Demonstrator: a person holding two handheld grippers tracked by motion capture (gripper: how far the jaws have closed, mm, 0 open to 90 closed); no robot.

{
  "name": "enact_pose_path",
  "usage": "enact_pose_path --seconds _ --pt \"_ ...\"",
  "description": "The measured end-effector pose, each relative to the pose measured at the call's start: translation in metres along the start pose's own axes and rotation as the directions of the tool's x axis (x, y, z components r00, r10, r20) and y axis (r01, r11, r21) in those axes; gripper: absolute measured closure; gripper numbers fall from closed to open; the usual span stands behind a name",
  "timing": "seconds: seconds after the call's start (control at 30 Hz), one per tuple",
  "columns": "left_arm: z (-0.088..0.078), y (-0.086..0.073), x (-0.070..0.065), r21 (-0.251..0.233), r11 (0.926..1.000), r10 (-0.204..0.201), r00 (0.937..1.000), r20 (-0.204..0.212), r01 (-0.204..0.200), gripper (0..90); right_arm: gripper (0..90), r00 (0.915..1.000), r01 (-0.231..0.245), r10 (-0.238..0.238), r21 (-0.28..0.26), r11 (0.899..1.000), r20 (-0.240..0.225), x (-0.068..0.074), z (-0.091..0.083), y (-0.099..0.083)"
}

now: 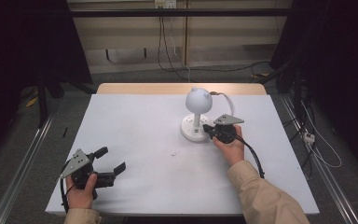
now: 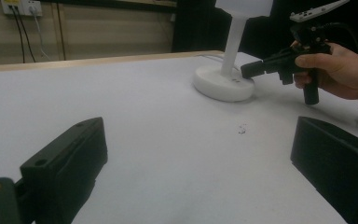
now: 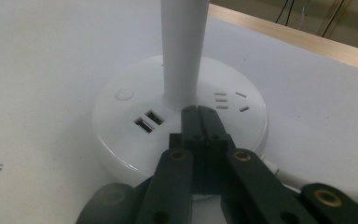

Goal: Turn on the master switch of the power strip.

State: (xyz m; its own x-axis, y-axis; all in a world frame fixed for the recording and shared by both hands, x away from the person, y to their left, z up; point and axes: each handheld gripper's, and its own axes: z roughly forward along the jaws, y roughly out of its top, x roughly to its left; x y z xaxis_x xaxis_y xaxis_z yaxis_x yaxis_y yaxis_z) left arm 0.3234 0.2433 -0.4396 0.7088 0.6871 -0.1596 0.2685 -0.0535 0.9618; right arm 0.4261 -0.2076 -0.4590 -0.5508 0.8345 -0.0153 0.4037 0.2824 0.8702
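One white lamp point(image 1: 197, 114) stands right of the table's point(image 1: 135, 140) middle, toward the far edge: round head, straight stem, disc base bearing two USB ports point(image 3: 148, 121) and one button point(image 3: 124, 94). The right gripper point(image 3: 199, 111), jaws pressed together, rests on the base beside the stem. The left gripper point(image 1: 111, 159) gapes wide, well apart from the lamp, bare tabletop between.

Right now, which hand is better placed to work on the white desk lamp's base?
Right. The right gripper, jaws shut, has its tips over the lamp base beside the stem. The left gripper sits open near the table's front-left corner, well away from the lamp.
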Motion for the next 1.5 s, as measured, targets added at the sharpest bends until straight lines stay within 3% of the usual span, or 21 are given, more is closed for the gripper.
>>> enact_pose_path --seconds 1.5 --pt "-0.0007 0.0005 -0.0005 -0.001 1.0000 0.003 1.0000 0.003 -0.003 3.3 90.0 0.9999 0.009 -0.009 0.011 1.000 0.005 0.0010 0.0005 0.0008"
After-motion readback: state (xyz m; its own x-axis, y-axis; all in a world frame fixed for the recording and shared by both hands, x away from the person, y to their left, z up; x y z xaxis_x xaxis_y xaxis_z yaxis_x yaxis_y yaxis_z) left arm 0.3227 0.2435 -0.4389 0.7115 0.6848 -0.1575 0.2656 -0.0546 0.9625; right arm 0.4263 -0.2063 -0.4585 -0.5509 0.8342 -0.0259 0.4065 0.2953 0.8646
